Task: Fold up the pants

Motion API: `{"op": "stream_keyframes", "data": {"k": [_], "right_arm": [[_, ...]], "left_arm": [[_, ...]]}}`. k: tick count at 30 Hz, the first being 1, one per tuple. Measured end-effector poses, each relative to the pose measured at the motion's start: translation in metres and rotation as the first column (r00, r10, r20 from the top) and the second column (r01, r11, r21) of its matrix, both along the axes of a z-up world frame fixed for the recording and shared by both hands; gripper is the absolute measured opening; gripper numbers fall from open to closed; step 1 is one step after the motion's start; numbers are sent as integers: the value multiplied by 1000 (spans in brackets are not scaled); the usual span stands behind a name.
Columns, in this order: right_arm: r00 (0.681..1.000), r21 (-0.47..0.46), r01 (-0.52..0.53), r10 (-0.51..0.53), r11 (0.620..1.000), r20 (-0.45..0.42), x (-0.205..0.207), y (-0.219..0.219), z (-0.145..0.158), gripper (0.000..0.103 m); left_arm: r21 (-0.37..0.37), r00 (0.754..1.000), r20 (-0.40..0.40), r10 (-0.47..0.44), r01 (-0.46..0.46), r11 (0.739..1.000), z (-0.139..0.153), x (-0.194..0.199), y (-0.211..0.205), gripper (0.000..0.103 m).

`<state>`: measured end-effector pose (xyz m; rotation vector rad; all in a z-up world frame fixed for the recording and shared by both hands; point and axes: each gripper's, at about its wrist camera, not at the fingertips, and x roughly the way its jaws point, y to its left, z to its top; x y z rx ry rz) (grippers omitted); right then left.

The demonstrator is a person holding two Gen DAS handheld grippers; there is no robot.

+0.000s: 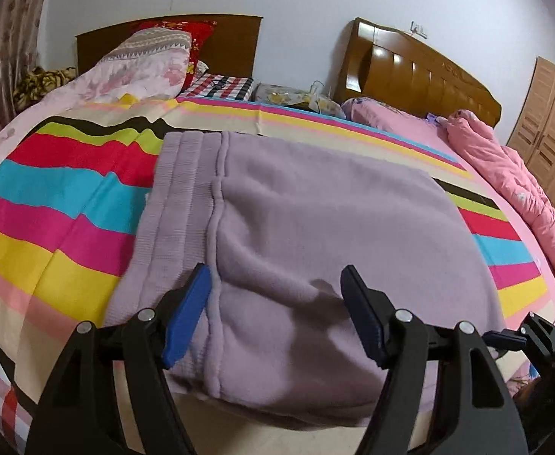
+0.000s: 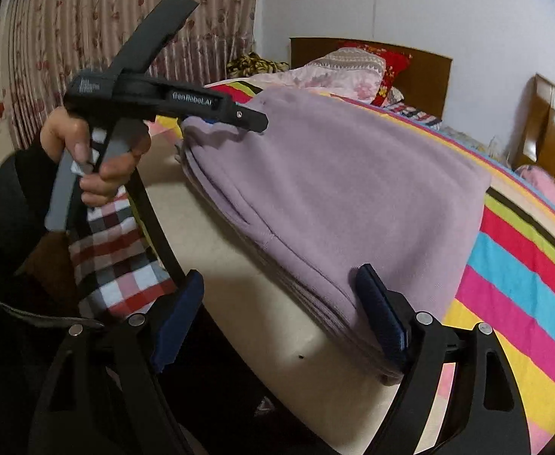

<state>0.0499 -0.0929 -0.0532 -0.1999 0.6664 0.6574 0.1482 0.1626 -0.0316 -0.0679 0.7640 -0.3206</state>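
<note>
From the left wrist, the left tool (image 1: 275, 292) gapes wide over the lilac pants (image 1: 315, 235), folded on the striped bed (image 1: 50, 197); soft, limp fleece, best pinched at the ribbed waistband (image 1: 175, 208) at 10 o'clock.

From the right wrist, the right tool (image 2: 277, 295) hangs released at the fold's near edge; the other tool reads "GenRobot.AI" (image 2: 193, 99).

The folded pants (image 1: 315, 235) lie on the bed (image 1: 50, 235), near its front edge, waistband to the left in the left wrist view. The left claw (image 1: 273, 303) sits at the near edge of the pants, jaws apart, over the waistband seam. The right claw (image 2: 281, 303) sits at the near right corner of the pants. Pillows (image 1: 152, 60) lie at the far end against the headboard (image 1: 239, 38). A second headboard (image 1: 421, 72) stands to the right, with a quilt (image 1: 505, 174) before it.
</note>
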Motion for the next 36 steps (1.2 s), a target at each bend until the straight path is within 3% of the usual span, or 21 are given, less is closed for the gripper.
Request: {"op": "stream_keyframes", "data": {"k": [5,10,14,20,26,31,36], "right_arm": [[1000,-33,-3,4,999,21,-1,5,-2,81],[1000,-22,-2,2,1000,17,-4,3,-3,81],[1000,-28,14,-15,999,-7,-4,8,12,83],[995,-1,-93,93,996,25,5,37,37,83],[992,-25,-121,119,992,-48,24,62,14,84],[990,10,-121,122,993,-69,23,53,22,83],[991,66,-135,136,989,-11,18,53,33,85]], "left_arm": [[44,1000,25,-6,5,999,-5,-8,-6,74],[42,1000,28,-7,6,999,-5,-8,-7,74],[65,999,44,-8,5,998,-6,-11,-9,74],[84,999,54,-2,-2,996,-5,-11,-11,74],[83,999,54,-7,3,997,-6,-12,-11,74],[94,998,66,-9,2,996,-7,-13,-12,74],[107,997,72,-4,-3,994,-8,-13,-12,75]]}}
